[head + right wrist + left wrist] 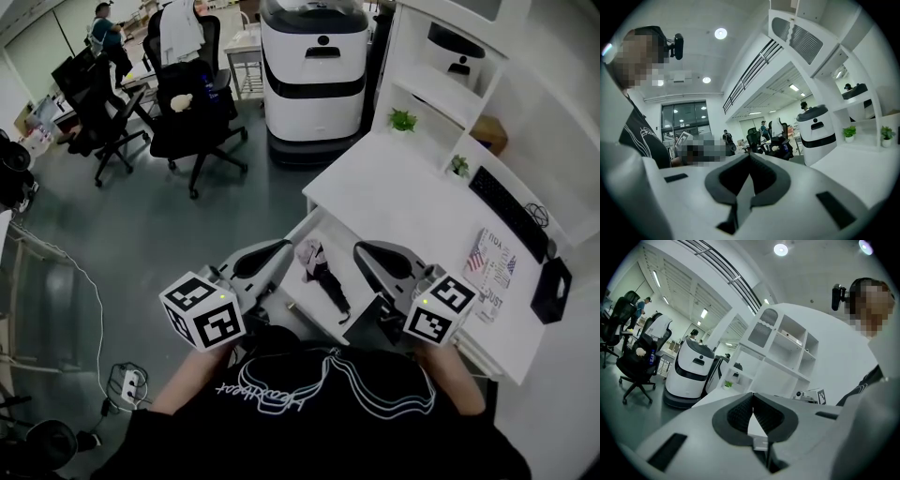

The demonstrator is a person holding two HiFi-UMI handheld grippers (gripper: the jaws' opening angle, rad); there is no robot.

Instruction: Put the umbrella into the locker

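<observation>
Office floor w/ chairs [192, 112] behind. Head view: folded umbrella [323, 274] lies at white desk [394, 197] edge, btwn left gripper [279, 248] & right gripper [367, 253]. Left gripper view: jaws together, empty. Right gripper view: jaws together, nothing held.

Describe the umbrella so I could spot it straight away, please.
Find the big white desk with the black keyboard. At its near corner an open white compartment sticks out, between the left gripper and the right gripper. The umbrella lies inside: a short, folded, dark bundle with a pale grey end, unlike the white surfaces around it.
</observation>
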